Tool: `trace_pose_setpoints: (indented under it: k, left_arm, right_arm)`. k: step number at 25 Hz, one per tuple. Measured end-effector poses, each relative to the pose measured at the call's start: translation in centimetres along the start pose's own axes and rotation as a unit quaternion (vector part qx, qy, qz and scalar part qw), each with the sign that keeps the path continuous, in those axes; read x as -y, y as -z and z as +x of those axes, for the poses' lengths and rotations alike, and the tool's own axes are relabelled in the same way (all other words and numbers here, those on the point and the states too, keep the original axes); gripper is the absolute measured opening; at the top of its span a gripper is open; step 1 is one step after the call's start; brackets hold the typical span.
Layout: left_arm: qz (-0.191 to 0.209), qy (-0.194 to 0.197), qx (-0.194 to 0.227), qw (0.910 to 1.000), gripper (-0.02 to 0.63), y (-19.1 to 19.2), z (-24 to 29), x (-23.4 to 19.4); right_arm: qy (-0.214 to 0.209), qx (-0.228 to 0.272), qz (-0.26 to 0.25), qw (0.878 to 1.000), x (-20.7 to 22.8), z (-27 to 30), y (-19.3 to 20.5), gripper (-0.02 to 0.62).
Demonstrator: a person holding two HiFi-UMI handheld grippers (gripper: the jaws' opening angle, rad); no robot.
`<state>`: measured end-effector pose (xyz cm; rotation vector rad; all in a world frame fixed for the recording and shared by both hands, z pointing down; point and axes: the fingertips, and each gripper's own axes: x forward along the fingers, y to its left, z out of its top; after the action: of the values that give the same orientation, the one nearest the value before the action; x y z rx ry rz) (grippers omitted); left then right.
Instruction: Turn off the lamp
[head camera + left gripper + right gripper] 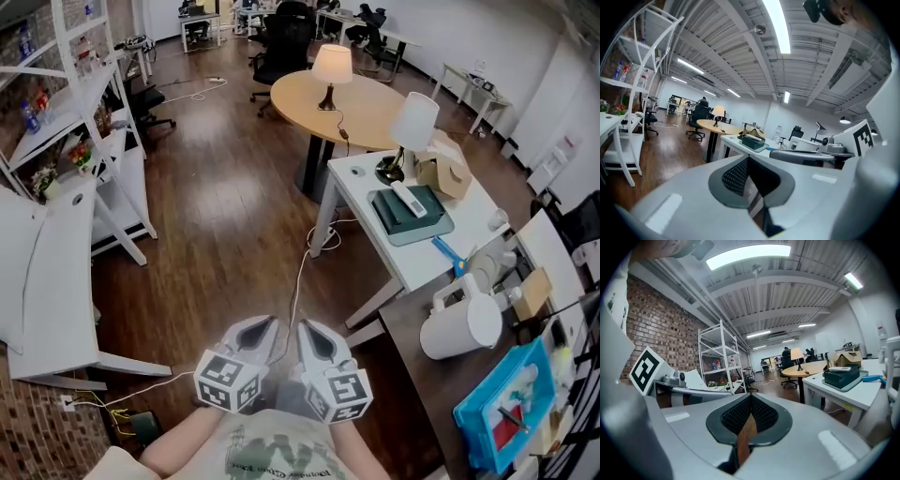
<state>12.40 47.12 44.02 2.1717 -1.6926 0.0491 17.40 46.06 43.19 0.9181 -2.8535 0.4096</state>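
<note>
A lit lamp point(332, 68) with a glowing shade stands on the round wooden table point(366, 117) far ahead; it also shows small in the left gripper view point(719, 111) and the right gripper view point(797, 354). A second lamp point(412, 124) with a white shade stands on the near white desk point(361, 192). My left gripper point(266, 325) and right gripper point(307, 328) are side by side low in the head view, over the wooden floor, far short of both lamps. Both are shut with nothing held, as seen from the left gripper point(749, 161) and the right gripper point(751, 401).
A white shelf rack point(89, 112) stands at the left. The desk carries a teal tray point(412, 217) and a cardboard box point(445, 169). A white jug point(461, 323) and blue bin point(511, 405) sit on a dark table at right. Office chairs point(286, 42) stand behind; a cable point(298, 281) crosses the floor.
</note>
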Motion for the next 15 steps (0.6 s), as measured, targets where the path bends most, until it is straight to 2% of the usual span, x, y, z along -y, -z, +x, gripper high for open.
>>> trace_pose_setpoints:
  k: [10, 15]
  left_arm:
    - [0.011, 0.000, -0.013, 0.9999, 0.000, -3.4, 10.9, 0.1]
    - [0.019, -0.007, -0.018, 0.9996, 0.000, -4.4, 14.7, -0.1]
  right_arm:
    - [-0.013, 0.011, 0.013, 1.000, 9.6, 4.5, -3.9, 0.002]
    - [-0.021, 0.016, 0.019, 0.999, 13.1, 6.1, -5.2, 0.002]
